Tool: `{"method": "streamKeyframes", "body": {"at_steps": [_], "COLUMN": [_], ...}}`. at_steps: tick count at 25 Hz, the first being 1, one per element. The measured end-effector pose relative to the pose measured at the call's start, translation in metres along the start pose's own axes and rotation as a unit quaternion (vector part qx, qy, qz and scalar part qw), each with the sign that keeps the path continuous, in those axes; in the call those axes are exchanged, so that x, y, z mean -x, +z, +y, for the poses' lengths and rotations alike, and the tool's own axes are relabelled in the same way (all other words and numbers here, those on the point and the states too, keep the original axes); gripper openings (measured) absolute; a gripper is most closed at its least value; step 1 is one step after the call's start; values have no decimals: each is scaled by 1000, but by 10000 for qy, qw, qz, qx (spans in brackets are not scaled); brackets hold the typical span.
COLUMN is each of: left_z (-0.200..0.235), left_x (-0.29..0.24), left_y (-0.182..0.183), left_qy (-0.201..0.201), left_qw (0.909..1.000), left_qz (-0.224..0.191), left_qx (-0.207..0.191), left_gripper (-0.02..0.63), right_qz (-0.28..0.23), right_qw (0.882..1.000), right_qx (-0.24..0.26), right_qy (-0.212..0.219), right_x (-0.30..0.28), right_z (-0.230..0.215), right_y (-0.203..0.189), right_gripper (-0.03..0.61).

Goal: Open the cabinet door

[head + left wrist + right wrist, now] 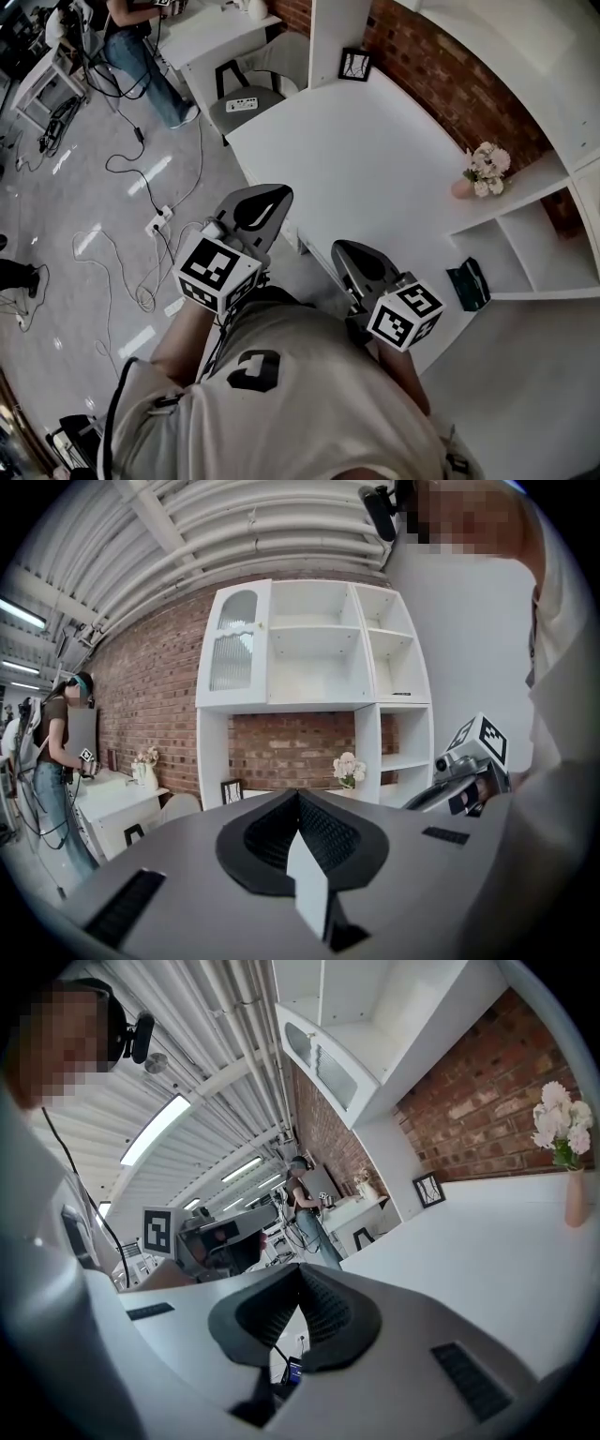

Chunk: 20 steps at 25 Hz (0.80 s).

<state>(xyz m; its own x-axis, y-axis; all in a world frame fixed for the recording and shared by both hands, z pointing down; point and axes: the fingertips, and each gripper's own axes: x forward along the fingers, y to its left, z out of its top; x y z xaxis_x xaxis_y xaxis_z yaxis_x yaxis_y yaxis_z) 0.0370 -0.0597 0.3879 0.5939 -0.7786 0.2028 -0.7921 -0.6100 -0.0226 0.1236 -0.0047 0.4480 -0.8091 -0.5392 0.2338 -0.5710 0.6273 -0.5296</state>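
Brick-walled room, white shelving (319,649) behind white bench (375,169). Located cabinet door (234,639), arched ribbed glass, closed, in top-left compartment of shelving, upper left of left gripper view. Found left gripper (267,204) clenched on nothing, centre of head view, by near bench edge. Found right gripper (349,255) likewise clenched and empty, just lower right of it. Both well apart from door. Noted flower vase (486,173) at right of bench.
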Motion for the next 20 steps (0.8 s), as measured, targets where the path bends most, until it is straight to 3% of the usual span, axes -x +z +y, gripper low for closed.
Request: {"method": "streamKeyframes", "body": {"at_steps": [7, 20], "left_z": [-2, 23], "left_x": [-12, -43], "left_y": [7, -1], "left_qy": [40, -490], "left_qw": [9998, 9987], "left_qz": [61, -75], "left_qx": [-191, -77], "left_gripper": [17, 17], "right_qz": [-92, -163], "right_qw": [9999, 9982], "right_qx": [-122, -215], "right_qy": [-59, -534], "right_x": [3, -24], "right_z": [-13, -34], "right_y": [5, 9], "right_gripper": [21, 21]}}
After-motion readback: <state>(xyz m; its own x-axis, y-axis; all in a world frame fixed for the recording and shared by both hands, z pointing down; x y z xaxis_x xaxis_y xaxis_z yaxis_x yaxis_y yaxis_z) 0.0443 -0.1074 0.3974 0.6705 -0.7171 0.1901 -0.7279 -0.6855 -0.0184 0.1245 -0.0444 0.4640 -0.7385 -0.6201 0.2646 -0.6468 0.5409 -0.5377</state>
